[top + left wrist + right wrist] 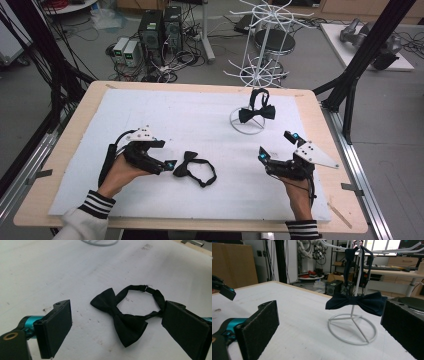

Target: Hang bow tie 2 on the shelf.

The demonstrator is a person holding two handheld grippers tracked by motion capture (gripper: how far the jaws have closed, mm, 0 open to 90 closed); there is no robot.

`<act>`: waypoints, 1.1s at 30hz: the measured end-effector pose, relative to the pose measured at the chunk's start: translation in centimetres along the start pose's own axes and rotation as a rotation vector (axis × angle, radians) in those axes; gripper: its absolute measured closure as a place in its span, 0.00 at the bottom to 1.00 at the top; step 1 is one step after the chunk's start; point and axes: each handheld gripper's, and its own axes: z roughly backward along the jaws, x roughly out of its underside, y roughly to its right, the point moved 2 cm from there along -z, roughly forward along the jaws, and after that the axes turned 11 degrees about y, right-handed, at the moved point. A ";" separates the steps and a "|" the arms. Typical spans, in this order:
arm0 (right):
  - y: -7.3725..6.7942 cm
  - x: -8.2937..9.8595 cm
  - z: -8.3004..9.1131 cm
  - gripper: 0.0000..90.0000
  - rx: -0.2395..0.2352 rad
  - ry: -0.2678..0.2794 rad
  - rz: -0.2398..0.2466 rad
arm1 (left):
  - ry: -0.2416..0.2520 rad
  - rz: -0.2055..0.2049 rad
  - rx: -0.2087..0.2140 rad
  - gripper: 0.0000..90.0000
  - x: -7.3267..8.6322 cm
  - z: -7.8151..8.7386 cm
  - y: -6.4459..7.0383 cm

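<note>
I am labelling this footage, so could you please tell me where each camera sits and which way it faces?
High view: above the person's side, looking forward and down on the table; forearms, hands, left tongs and right tongs show.
Left gripper view: rides the left tongs, facing the flat bow tie; its black jaws show.
Right gripper view: rides the right tongs, facing the white stand with the hung bow tie; its jaws show.
The high view shares each tie.

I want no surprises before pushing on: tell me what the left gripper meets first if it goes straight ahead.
Most likely the bow tie lying flat on the table: it sits right between the open jaws of the left gripper, a little ahead of them.
</note>
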 end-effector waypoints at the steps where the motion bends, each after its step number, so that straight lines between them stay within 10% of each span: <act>1: 0.0 0.0 0.0 0.01 0.000 0.000 0.001 | -0.002 0.000 0.000 0.11 0.0 -0.1 0.0; 33: 0.1 0.2 -0.1 0.01 -0.005 -0.004 0.003 | -0.258 0.020 0.009 0.21 1.6 -5.2 1.1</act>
